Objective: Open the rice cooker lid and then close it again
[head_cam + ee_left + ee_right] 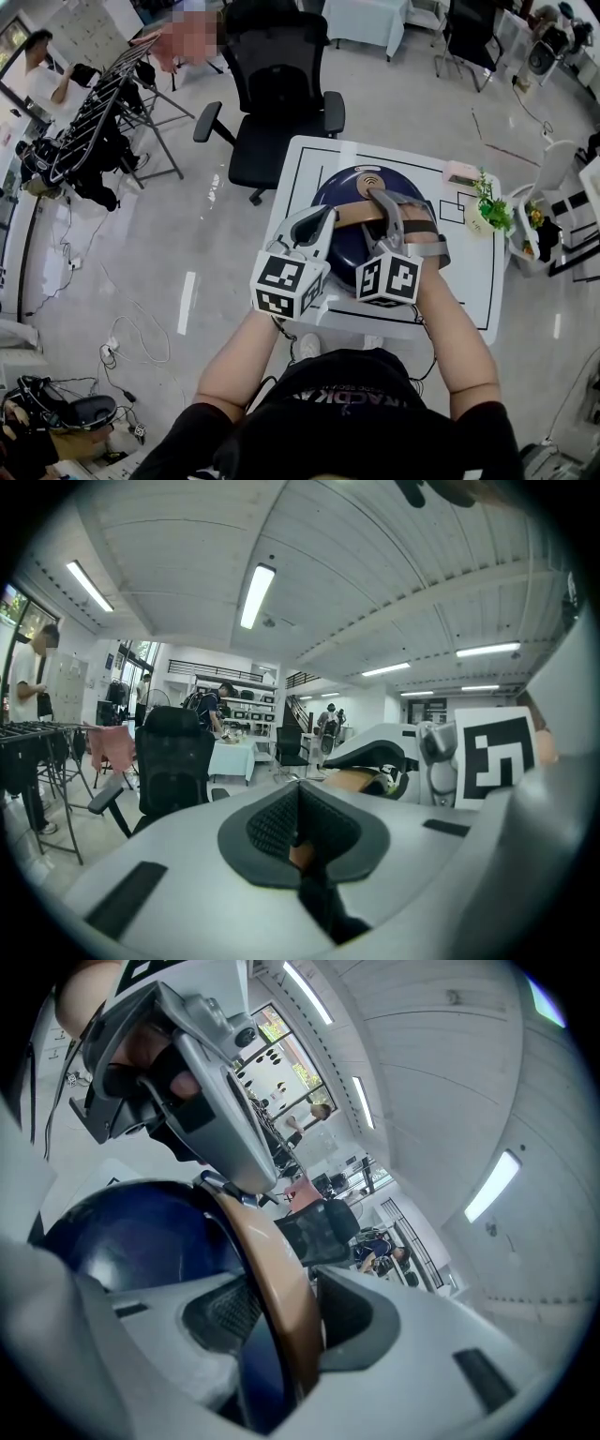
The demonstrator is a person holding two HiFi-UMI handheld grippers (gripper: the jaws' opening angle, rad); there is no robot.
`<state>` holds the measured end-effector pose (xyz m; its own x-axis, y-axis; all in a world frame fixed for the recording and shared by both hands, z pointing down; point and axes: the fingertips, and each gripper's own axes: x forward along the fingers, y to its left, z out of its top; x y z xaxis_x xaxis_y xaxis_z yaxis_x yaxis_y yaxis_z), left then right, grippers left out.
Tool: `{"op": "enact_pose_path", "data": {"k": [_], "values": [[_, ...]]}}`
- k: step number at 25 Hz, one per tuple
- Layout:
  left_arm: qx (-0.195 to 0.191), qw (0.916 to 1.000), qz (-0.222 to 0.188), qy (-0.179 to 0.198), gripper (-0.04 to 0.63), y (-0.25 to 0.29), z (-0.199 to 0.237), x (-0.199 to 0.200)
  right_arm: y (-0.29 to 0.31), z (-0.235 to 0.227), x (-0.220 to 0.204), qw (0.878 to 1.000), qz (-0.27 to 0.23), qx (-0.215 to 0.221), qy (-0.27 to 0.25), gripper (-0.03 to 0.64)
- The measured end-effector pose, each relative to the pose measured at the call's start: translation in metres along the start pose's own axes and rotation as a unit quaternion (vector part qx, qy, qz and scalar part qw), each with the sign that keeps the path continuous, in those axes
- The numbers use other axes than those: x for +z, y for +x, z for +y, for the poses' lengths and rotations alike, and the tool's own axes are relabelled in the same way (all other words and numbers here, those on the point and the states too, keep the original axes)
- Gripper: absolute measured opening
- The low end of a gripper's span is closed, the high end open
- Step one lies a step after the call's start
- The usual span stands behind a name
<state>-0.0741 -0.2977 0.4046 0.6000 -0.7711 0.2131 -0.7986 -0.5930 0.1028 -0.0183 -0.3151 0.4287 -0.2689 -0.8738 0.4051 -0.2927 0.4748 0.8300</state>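
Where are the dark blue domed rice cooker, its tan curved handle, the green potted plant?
dark blue domed rice cooker (pixel 339 190), head view, lid's left side.
tan curved handle (pixel 279 1274), right gripper view, mid-span.
green potted plant (pixel 493 212), head view, leaves.

1. The pale floor (pixel 216 234) is glossy, and loose cables (pixel 131 342) trail along one side.
2. A black office chair (pixel 277 103) stands just behind the white surface (pixel 473 281).
3. Beside the chair is a drying rack (pixel 94 122) hung with dark clothes.
4. Long strip lights (pixel 255 594) run across a white ribbed ceiling (pixel 375 564).
5. Far back, what may be shelving (pixel 234 697) lines the wall.
6. Daylight shows through a window (pixel 279 1027).
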Motion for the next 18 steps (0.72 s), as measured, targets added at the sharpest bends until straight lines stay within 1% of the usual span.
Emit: {"op": "enact_pose_path", "data": {"k": [5,8,12,15,17,18], "values": [[-0.002,1.0,-0.005,0.006,0.009,-0.007,0.0,0.003,-0.003,-0.001,-0.002,1.0,0.014,-0.013,-0.008,0.181],[-0.013,0.9998,-0.012,0.008,0.067,-0.016,-0.001,0.007,-0.011,-0.002,-0.003,1.0,0.012,-0.022,0.004,0.181],[-0.031,0.9993,-0.016,0.015,0.086,-0.028,-0.006,0.009,-0.032,-0.001,-0.004,0.998,0.012,-0.046,0.029,0.181],[-0.048,0.9985,-0.017,0.02,0.088,-0.038,-0.013,0.009,-0.053,0.0,-0.003,0.995,0.005,-0.059,0.078,0.179],[-0.063,0.9976,-0.016,0.022,0.088,-0.044,-0.02,0.007,-0.07,-0.002,-0.001,0.988,-0.012,-0.068,0.14,0.17],[-0.071,0.9971,-0.016,0.023,0.089,-0.048,-0.024,0.006,-0.08,-0.003,0.001,0.981,-0.025,-0.072,0.178,0.166]]}}
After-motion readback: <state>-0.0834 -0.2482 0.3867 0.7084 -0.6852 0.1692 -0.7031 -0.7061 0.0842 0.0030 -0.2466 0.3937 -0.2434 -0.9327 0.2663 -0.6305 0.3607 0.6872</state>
